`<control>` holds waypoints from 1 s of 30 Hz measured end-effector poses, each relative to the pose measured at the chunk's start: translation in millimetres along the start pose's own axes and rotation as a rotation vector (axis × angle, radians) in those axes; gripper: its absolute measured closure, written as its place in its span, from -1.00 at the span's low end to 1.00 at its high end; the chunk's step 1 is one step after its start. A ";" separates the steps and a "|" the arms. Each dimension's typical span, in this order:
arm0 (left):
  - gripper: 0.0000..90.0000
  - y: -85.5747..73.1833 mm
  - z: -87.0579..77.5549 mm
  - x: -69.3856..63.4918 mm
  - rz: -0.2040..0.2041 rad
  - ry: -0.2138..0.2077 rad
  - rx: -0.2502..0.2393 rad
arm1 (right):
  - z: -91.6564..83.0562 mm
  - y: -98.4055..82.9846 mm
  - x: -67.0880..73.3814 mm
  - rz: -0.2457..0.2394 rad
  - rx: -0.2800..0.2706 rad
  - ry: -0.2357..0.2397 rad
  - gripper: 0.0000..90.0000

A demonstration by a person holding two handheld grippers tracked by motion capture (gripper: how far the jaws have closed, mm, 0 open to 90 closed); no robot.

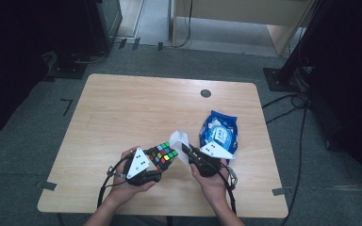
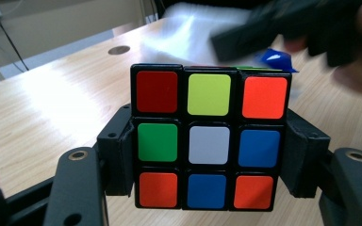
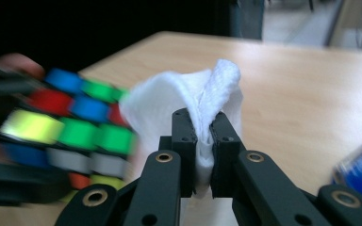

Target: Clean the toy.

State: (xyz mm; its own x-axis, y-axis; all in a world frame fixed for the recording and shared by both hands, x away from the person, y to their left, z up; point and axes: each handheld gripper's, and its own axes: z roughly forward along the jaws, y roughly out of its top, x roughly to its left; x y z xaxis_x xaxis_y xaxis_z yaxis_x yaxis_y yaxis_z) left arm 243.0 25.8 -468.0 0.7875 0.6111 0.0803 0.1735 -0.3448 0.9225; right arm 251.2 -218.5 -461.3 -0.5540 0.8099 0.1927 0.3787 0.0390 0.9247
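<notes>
My left tongs (image 2: 207, 188) clamp the cube (image 2: 208, 136) by its two sides, holding it up off the surface (image 1: 122, 113) near the front edge. My right tongs (image 3: 202, 141) are pinched tight on a folded white wipe (image 3: 184, 103), which stands up just beside the cube. A blue packet (image 1: 219, 129) lies on the surface just behind my right hand (image 1: 212, 181).

The far half of the tabletop (image 1: 136, 101) is left bare up to its far edge, apart from a small dark round disc (image 1: 206, 93) near that edge. Toward the near right corner, passage is blocked by a blue packet (image 1: 219, 129). The near middle is occupied by the cube (image 1: 162, 155) and white cloth (image 1: 180, 141), held just beside each other.
</notes>
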 end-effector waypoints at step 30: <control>-0.24 -1.2 -8.0 22.8 -0.072 0.048 -0.003 | 1.0 -10.1 -29.4 0.068 -0.025 -0.014 0.53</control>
State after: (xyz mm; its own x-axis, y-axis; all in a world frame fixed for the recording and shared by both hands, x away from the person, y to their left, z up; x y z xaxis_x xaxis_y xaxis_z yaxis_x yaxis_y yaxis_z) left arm 256.0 45.8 -464.3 0.7439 0.6675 0.0320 0.2266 -0.2970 0.9276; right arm 264.4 -242.2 -476.5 -0.5174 0.8180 0.2512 0.3963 -0.0311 0.9176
